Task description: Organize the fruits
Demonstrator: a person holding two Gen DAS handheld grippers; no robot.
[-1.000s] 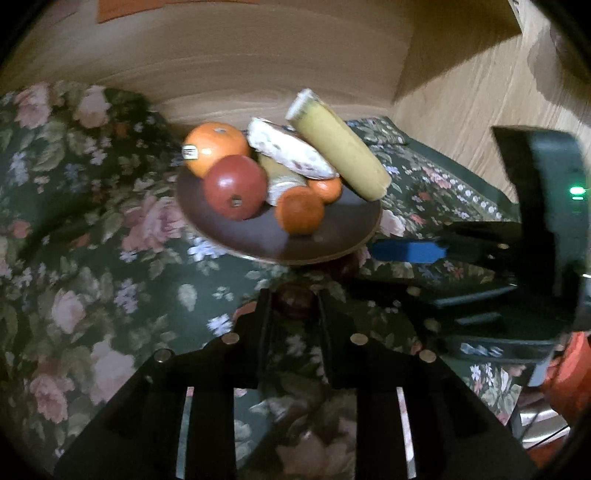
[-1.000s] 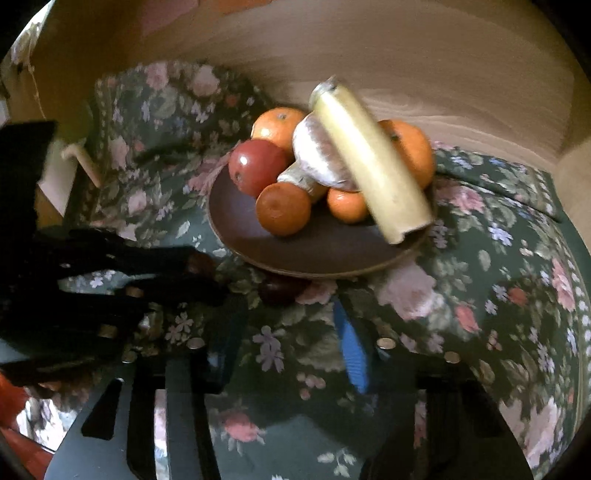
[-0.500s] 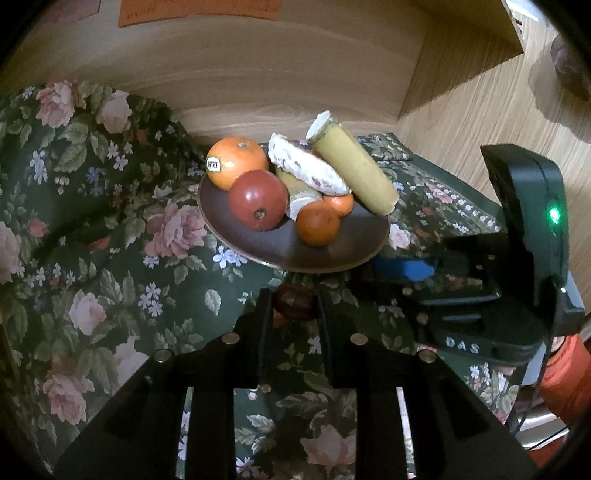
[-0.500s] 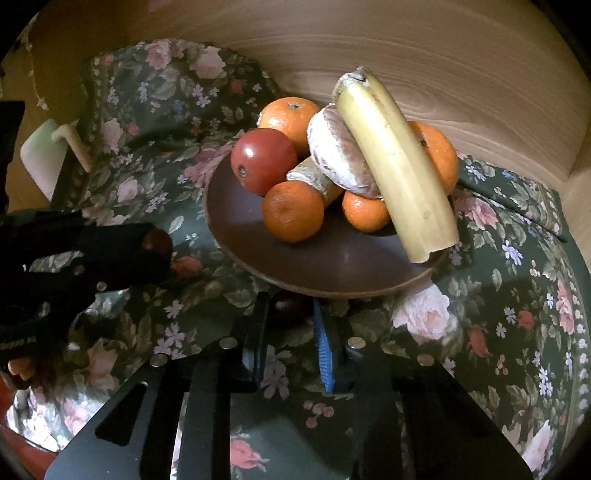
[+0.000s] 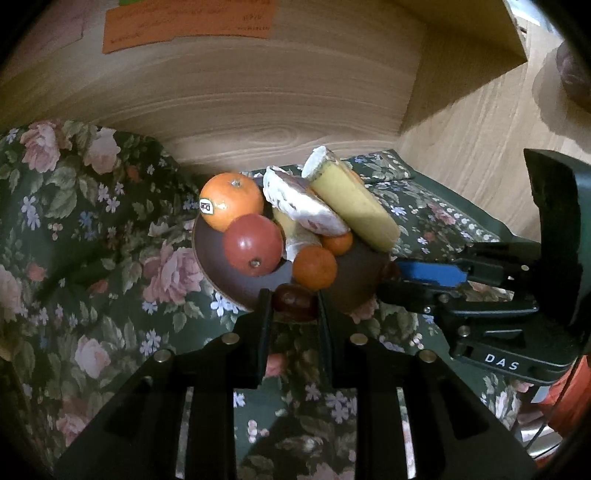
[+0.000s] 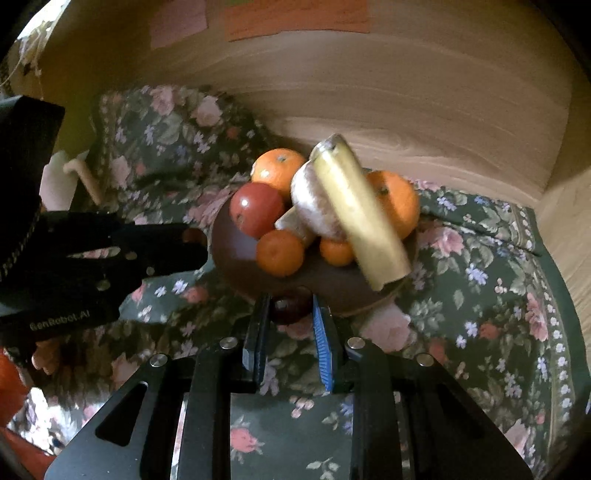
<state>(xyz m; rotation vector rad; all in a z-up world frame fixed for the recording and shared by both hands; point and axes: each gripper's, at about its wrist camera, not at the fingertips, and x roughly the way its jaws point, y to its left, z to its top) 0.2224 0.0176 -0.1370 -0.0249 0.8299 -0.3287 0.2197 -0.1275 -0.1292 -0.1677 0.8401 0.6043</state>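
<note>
A brown plate on the floral cloth holds oranges, a red apple, small tangerines, a banana and a whitish speckled fruit. My left gripper is shut on a small dark red fruit just in front of the plate's near rim. My right gripper is shut on another small dark red fruit at the plate's front edge. In the left wrist view the right gripper stands at the plate's right side.
Floral cloth covers the surface. Wooden walls close the back and right. Orange and pink paper notes hang on the back wall. A cream object with a handle lies at the left.
My right gripper closed on a dark red fruit by the plate's front edge and lifted slightly. My left gripper, still holding its fruit, moved closer to the plate rim.
</note>
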